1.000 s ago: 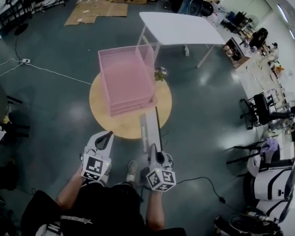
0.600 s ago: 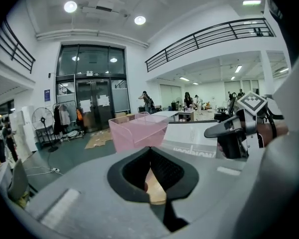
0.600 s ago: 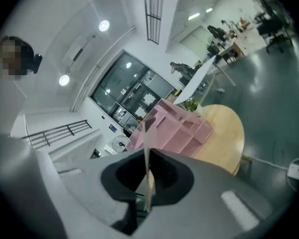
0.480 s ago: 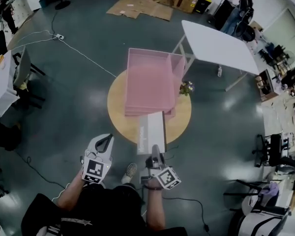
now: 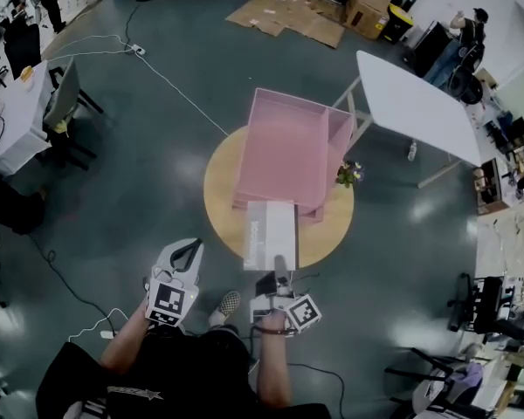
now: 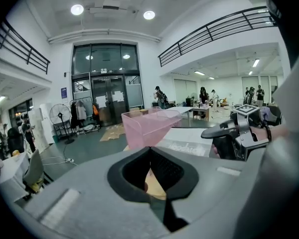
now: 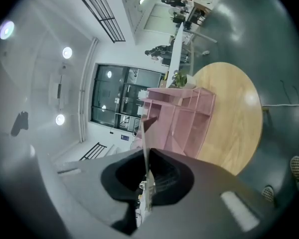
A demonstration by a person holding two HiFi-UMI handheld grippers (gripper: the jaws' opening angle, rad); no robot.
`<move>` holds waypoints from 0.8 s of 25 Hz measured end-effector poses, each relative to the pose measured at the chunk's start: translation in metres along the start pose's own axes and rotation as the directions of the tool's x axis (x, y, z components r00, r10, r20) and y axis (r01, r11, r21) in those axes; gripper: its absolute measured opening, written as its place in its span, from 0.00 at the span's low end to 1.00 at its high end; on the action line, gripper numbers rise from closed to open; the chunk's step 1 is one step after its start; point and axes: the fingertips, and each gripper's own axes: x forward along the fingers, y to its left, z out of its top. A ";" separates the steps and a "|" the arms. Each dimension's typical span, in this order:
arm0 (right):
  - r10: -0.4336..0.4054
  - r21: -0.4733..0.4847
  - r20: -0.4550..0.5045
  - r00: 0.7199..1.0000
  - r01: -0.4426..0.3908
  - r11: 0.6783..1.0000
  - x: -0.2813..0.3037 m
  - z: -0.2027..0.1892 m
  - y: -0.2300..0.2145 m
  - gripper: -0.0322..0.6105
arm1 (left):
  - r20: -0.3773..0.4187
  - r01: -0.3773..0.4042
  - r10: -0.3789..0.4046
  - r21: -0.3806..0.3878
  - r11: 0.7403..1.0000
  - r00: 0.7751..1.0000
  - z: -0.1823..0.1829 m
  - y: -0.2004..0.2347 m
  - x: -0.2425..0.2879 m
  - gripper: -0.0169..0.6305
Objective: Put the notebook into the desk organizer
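The pink desk organizer point(image 5: 288, 147) stands on the round wooden table point(image 5: 223, 190); it also shows as the pink organizer point(image 6: 149, 126) and as pink shelves point(image 7: 177, 121). My right gripper point(image 5: 279, 279) is shut on the near edge of the grey-white notebook point(image 5: 269, 232), which lies flat above the table, its far edge at the organizer's front. In the right gripper view the notebook point(image 7: 143, 138) is an edge-on sheet clamped in the right gripper point(image 7: 147, 178). My left gripper point(image 5: 183, 256) hangs shut and empty left of the table; from the left gripper point(image 6: 157, 176) I see the notebook point(image 6: 189, 143).
A small potted plant point(image 5: 349, 175) sits at the organizer's right corner. A white folding table point(image 5: 419, 103) stands behind to the right. Flattened cardboard point(image 5: 297, 16) and a cable point(image 5: 170, 85) lie on the floor. A desk and chair point(image 5: 61, 103) are at the left.
The right gripper has carried the notebook forward and turned it from tilted to flat, so its far edge now reaches the organizer. The head view has swung. The left gripper has stayed put.
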 end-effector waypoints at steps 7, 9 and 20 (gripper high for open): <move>0.032 0.042 -0.025 0.999 -0.031 0.999 0.022 0.004 -0.006 0.07 | -0.024 -0.042 0.041 -0.020 0.999 0.999 -0.004 0.005 -0.002 0.04; 0.031 0.047 -0.029 0.999 -0.029 0.998 0.028 0.008 -0.009 0.07 | -0.031 -0.056 0.055 -0.022 0.998 0.998 -0.004 0.007 -0.002 0.04; 0.023 0.069 -0.031 0.999 -0.021 0.997 0.066 0.020 -0.020 0.07 | -0.078 -0.094 0.092 -0.032 0.995 0.993 -0.009 0.019 0.001 0.04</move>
